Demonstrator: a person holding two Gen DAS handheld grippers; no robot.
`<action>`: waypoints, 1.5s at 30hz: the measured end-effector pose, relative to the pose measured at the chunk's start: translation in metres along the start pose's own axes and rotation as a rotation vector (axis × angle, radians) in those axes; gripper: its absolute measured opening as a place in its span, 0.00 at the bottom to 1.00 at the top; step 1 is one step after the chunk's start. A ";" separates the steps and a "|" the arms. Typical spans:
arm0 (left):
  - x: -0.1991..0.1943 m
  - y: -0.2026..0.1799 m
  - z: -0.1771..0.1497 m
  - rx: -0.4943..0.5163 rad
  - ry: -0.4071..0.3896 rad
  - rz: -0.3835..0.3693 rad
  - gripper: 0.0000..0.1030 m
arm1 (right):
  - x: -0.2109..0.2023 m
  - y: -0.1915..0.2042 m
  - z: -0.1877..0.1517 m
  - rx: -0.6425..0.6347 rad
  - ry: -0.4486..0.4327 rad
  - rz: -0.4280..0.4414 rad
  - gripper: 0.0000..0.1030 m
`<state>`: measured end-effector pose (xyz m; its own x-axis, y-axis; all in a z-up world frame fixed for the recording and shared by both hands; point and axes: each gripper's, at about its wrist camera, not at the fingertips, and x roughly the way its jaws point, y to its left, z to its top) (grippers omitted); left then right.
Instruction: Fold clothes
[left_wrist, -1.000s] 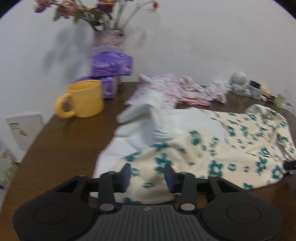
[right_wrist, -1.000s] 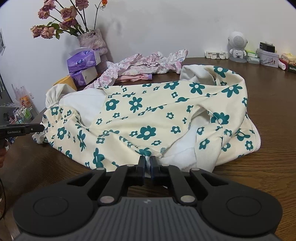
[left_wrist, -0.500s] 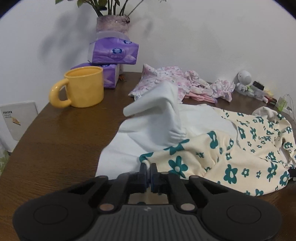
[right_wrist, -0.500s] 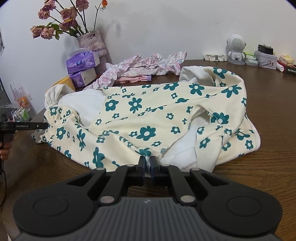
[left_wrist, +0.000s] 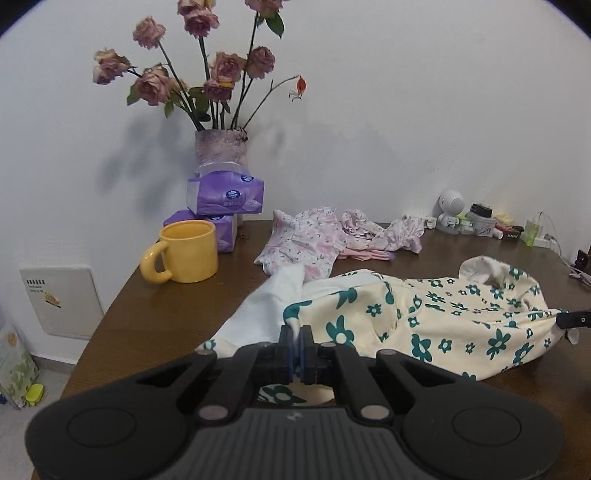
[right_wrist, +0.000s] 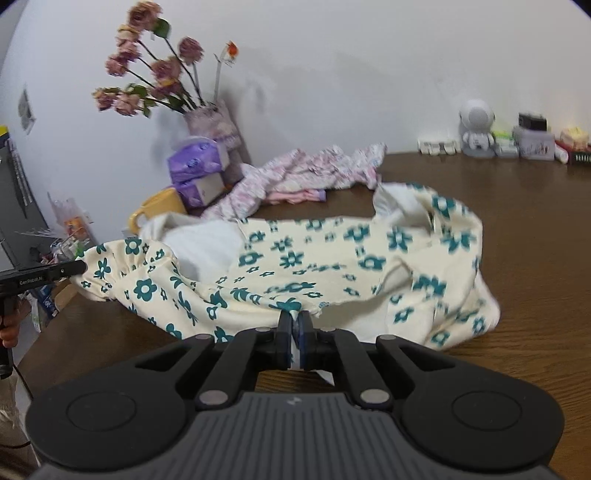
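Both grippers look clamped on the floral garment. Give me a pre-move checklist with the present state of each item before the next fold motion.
1. Left gripper shut on the floral garment: ok.
2. Right gripper shut on the garment's near edge: ok.
3. Cloth free of the yellow mug: ok, apart in the left wrist view.
4. Cloth free of the pink garment: cannot tell, the edges meet or overlap there.
5. Garment spread flat for folding: not ok, bunched, white lining showing.
6. Bare table to the right: ok.
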<state>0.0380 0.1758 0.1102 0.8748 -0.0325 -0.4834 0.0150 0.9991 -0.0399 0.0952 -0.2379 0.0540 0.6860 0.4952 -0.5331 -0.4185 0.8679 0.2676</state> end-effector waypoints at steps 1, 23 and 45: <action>-0.002 0.000 -0.004 -0.004 0.008 0.006 0.02 | -0.004 0.002 0.001 -0.007 0.000 0.000 0.03; 0.027 -0.056 0.002 0.060 0.096 -0.110 0.67 | 0.003 0.007 -0.031 -0.041 0.096 -0.076 0.37; 0.060 -0.077 -0.032 -0.084 0.117 -0.113 0.03 | 0.020 0.015 -0.058 0.095 0.042 -0.100 0.03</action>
<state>0.0741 0.0958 0.0563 0.8075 -0.1524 -0.5699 0.0652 0.9832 -0.1705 0.0682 -0.2170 0.0013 0.6949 0.4058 -0.5937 -0.2897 0.9136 0.2853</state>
